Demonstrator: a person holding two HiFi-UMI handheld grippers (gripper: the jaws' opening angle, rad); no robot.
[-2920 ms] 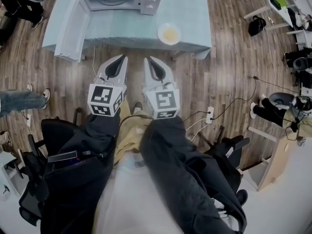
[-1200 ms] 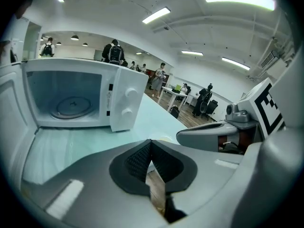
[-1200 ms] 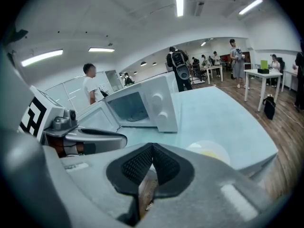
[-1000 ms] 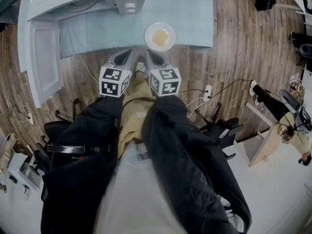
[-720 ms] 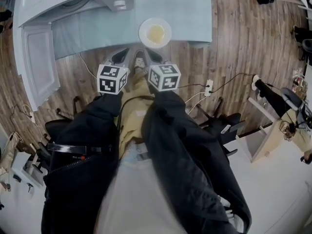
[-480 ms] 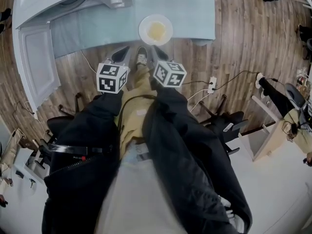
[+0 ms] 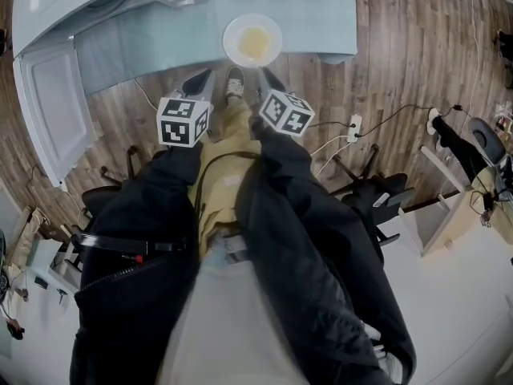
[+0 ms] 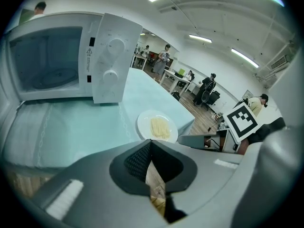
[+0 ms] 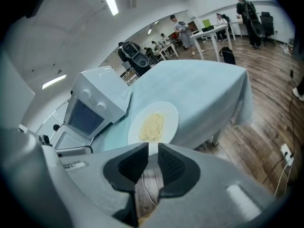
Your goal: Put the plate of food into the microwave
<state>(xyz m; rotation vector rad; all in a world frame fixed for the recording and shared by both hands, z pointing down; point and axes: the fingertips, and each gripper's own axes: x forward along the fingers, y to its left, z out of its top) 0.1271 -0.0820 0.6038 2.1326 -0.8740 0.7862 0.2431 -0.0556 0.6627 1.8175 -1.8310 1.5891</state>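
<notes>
The plate of food [image 7: 252, 41] sits at the near edge of the table [image 7: 321, 10], just right of the microwave [image 7: 96, 2] and not inside it. In the head view the top edge cuts off most of the microwave, leaving its top, a knob and the door [image 7: 52, 107] swung open over the floor. The dark tips of both grippers are hard to make out there against the wood planks. The plate is round, white and shallow, with a small heap of pale yellow strands. A smooth pale blue-green cloth covers the table, and the microwave is a white box with two round dials. The left gripper [image 7: 199, 77] has its ribbed black pads pressed together at the tips, with nothing between them. The right gripper [image 7: 268, 77] has just been opening, and its pads stand a narrow slit apart with nothing in the gap. The plate's rim shows just beyond them. Compared with a second ago, the plate lies closer ahead of both grippers. The right gripper's marker cube [image 7: 286, 112] has rolled to show its faces cornerwise.
</notes>
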